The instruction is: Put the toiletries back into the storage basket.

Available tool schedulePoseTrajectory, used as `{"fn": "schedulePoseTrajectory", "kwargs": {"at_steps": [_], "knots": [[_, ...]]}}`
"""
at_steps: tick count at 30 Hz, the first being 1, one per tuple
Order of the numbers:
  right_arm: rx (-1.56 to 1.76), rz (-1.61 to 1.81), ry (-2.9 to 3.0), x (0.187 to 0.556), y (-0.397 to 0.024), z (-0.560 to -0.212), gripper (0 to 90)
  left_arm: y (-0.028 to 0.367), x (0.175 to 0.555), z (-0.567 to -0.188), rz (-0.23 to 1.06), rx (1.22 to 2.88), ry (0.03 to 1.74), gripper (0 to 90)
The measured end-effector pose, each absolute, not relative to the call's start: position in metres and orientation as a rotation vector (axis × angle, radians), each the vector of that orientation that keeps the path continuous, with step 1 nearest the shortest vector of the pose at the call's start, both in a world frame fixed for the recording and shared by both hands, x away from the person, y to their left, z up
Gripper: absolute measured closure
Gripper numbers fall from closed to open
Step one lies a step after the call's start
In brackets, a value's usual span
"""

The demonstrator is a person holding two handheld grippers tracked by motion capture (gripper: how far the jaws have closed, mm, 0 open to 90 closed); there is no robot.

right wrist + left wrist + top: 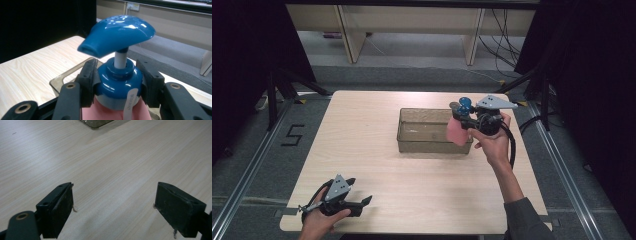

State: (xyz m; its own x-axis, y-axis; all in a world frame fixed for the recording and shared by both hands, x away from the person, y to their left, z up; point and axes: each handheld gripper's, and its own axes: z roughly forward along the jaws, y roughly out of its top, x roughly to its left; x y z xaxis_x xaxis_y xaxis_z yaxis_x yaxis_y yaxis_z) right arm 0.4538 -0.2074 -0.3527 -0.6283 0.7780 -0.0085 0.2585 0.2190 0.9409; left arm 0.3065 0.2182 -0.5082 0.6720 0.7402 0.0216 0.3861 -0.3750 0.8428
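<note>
Pink pump bottle — right claw's (clamped) — above bin

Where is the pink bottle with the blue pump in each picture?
High view: bottle right of middle, over the clear bin's right end, clamped in the right gripper.
Left gripper view: not there; a bin corner at top.
Right gripper view: bottle centre, between the jaws.
Shared landmark: the bin.

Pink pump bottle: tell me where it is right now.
In the high view the pink pump bottle hangs at the right end of the clear bin, clamped at its blue collar by the right gripper.
</note>
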Motion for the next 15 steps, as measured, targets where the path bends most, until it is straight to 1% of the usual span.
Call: {"fn": "schedulePoseTrajectory", "kwargs": {"at_steps": [7,8,15], "knots": [[0.965,1.391,2.018,0.462,-0.207,-0.354,53.6,0.218,0.306,-0.508,0.502,2.003,0.875,14.9],[0.928,1.387,2.005,0.465,-0.208,-0.354,53.6,0.218,0.307,-0.508,0.501,2.002,0.871,14.9],[0.969,1.375,2.005,0.476,-0.208,-0.357,53.6,0.218,0.307,-0.508,0.502,1.993,0.871,14.9]]}}
